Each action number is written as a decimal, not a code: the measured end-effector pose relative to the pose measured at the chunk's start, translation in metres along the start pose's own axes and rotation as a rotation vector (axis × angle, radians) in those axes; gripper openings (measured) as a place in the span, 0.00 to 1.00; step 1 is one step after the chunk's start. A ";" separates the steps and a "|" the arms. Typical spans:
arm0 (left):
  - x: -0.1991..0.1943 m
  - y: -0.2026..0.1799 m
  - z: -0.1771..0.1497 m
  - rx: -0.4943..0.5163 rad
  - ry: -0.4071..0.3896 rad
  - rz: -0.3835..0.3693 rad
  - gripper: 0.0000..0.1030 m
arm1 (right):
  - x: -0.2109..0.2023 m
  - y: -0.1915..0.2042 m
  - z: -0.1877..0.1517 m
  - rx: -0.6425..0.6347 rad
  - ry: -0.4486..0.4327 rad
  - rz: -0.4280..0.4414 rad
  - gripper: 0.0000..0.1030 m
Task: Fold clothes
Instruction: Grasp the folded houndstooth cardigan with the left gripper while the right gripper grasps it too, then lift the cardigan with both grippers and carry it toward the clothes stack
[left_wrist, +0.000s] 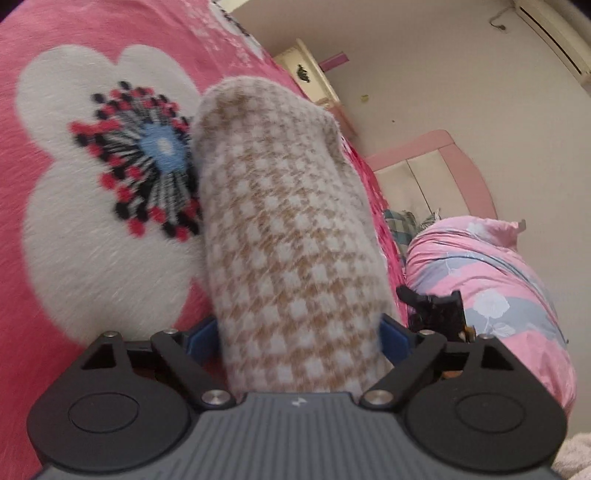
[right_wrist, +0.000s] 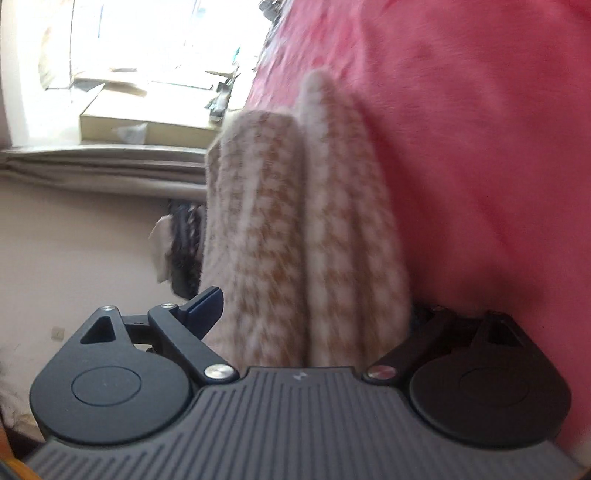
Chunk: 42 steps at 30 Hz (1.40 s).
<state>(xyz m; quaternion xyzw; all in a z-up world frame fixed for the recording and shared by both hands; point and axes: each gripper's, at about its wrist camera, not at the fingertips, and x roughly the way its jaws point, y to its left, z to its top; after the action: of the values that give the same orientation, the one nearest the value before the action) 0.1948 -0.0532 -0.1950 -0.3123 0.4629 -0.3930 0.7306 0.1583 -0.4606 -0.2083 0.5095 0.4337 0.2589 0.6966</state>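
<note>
A: What lies between the left tongs (left_wrist: 297, 338)?
B: A folded beige-and-white houndstooth garment (left_wrist: 280, 229), fuzzy in texture, runs lengthwise away from the camera. The 2 blue pads (left_wrist: 201, 338) stand spread at either side of it; whether they touch the cloth cannot be told through the blur.

A: On what does the garment rest?
B: On a pink fleece blanket (left_wrist: 33, 55) covering the bed, beside a large white flower motif (left_wrist: 92, 192) with a blue, black and red centre. A pink floral quilt bundle (left_wrist: 491, 280) lies to the right, before a pink headboard (left_wrist: 443, 147).

A: And the right tongs (right_wrist: 314, 308)?
B: They also stand wide. The left blue pad (right_wrist: 203, 310) is clear of the cloth; the right finger is hidden in shadow against the blanket (right_wrist: 480, 147). The same garment (right_wrist: 295, 229) shows here as 2 stacked folds, touching the blanket along its right side.

A: Anything beyond it?
B: A bright window (right_wrist: 147, 44) and a cardboard box (right_wrist: 144, 122), both blurred.
</note>
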 end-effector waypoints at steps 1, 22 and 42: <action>0.004 -0.001 0.001 0.010 -0.001 0.002 0.88 | 0.006 0.001 0.005 -0.012 0.016 0.016 0.90; -0.024 -0.060 -0.012 0.094 -0.085 0.075 0.76 | 0.020 0.077 -0.009 -0.299 -0.069 -0.042 0.48; -0.468 -0.155 0.035 0.101 -0.506 0.646 0.75 | 0.254 0.409 -0.141 -0.388 0.230 0.322 0.48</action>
<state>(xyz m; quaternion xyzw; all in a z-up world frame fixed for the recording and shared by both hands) 0.0599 0.2769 0.1472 -0.2013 0.3231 -0.0765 0.9215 0.1933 -0.0460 0.0720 0.3961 0.3656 0.5006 0.6774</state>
